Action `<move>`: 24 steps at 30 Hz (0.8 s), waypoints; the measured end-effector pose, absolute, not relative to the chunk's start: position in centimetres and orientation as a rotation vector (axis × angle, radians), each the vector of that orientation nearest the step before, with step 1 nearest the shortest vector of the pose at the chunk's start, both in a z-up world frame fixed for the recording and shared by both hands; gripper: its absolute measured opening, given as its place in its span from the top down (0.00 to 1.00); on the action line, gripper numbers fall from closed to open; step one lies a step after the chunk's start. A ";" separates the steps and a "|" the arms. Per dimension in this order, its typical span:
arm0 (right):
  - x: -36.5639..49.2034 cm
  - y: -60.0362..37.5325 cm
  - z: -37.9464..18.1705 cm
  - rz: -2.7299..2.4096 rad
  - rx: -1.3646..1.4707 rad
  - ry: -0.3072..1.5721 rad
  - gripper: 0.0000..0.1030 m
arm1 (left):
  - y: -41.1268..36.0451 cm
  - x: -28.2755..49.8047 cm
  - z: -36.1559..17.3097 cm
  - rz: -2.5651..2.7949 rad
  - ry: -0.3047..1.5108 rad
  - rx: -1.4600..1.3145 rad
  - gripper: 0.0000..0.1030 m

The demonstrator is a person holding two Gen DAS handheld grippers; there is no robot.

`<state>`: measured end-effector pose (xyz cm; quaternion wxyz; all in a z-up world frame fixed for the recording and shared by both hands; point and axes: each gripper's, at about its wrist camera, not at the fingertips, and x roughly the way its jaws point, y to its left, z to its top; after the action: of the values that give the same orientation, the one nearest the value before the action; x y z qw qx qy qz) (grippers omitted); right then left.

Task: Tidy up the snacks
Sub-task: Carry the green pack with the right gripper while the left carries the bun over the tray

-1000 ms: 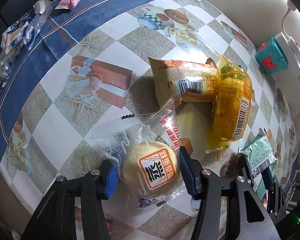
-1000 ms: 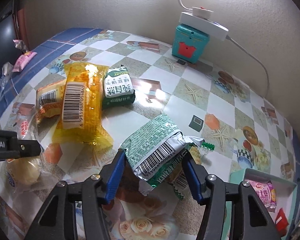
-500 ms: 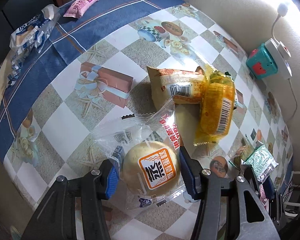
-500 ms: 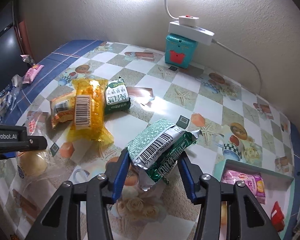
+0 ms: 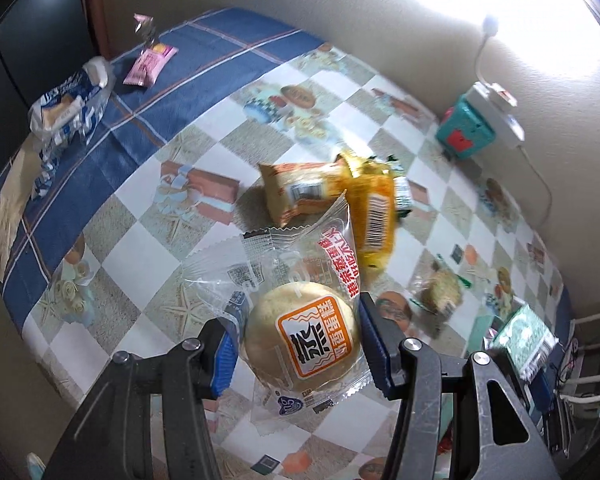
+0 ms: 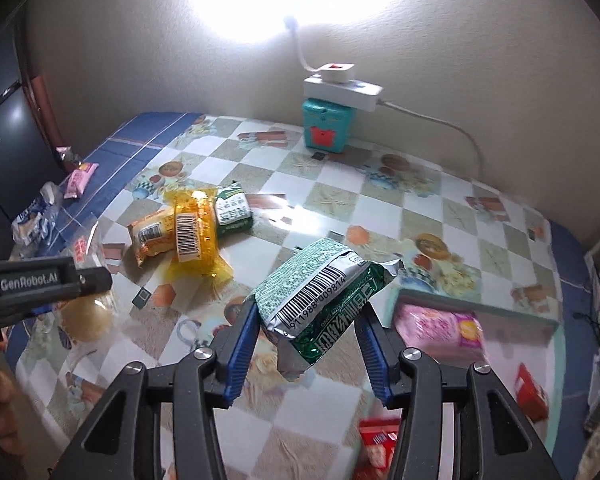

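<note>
My left gripper (image 5: 296,354) is shut on a round bun in a clear wrapper (image 5: 302,338) and holds it above the checked tablecloth. My right gripper (image 6: 306,334) is shut on a green snack packet (image 6: 320,288) and holds it in the air; the packet also shows in the left wrist view (image 5: 530,338). A teal tray (image 6: 476,306) with a pink packet (image 6: 440,326) lies to the right. A yellow packet (image 6: 190,226), an orange packet (image 6: 148,236) and a green packet (image 6: 232,210) lie heaped mid-table.
A teal box (image 6: 326,128) with a white power strip (image 6: 342,88) stands by the far wall. A pink packet (image 5: 150,64) and a blue-white bag (image 5: 66,106) lie on the blue cloth at the left. Red packets (image 6: 532,392) sit at the lower right.
Both grippers have risen and pulled back from the table with their snacks. The right gripper has shifted toward the teal tray, which now shows more fully.
</note>
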<state>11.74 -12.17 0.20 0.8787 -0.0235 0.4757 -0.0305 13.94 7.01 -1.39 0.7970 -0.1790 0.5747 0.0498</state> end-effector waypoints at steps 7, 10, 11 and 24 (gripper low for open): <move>8.1 -15.5 1.7 -0.137 0.038 0.991 0.49 | 5.3 13.6 -0.2 0.053 1.208 -0.364 0.46; 6.5 -17.2 1.9 -0.183 0.075 0.996 0.49 | 4.6 13.2 0.4 0.030 1.194 -0.361 0.46; 5.9 -18.0 2.0 -0.206 0.088 0.999 0.49 | 4.2 13.0 0.6 0.024 1.189 -0.355 0.46; 1.2 -28.0 3.5 -0.442 0.239 0.988 0.49 | -3.7 11.5 2.3 -0.097 1.171 -0.241 0.46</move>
<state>1.17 -28.03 3.52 0.8503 0.1135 0.4690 -0.2101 11.50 -3.72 2.26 0.8255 -0.1134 0.5509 -0.0457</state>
